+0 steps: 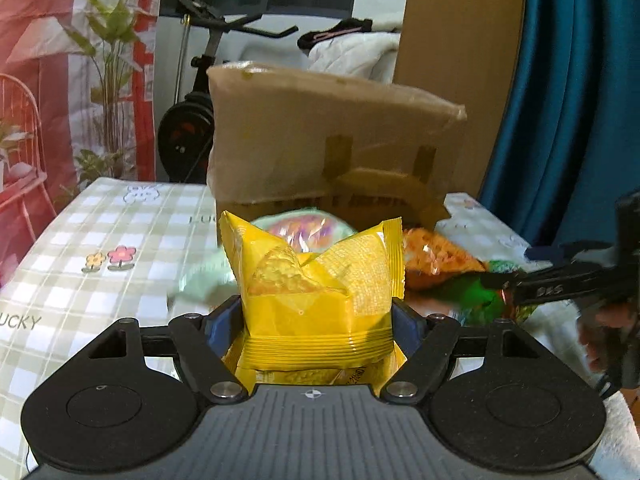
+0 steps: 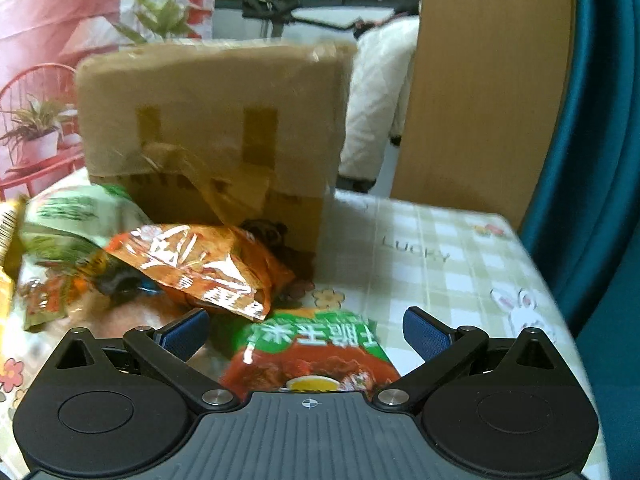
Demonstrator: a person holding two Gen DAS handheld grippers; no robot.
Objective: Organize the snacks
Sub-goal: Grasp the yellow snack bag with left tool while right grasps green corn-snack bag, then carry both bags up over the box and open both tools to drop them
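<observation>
1. In the left wrist view I am gripping a yellow snack packet (image 1: pixel 316 300) in the left tongs (image 1: pixel 318 320), low in the centre of the frame; the blue pads are pressing into both its sides and the film is creasing. Behind it, in the middle of the frame, a cardboard box (image 1: pixel 320 132) is standing on the checked desk (image 1: pixel 100 240), with more packets lying at its foot. The right tongs (image 1: pixel 560 280) are showing at the right edge.

2. In the right wrist view the right tongs (image 2: pixel 306 330) are standing released, with nothing between the pads. A green and red packet (image 2: pixel 316 356) is lying just below them at lower centre, and an orange foil packet (image 2: pixel 200 268) is resting left of centre against the box (image 2: pixel 208 120).

3. I am judging the risks: the puffy yellow packet could slip or burst if squeezed harder, since the film is slick. The two tongs are working close together over the pile, so they could collide or knock packets off the desk.
</observation>
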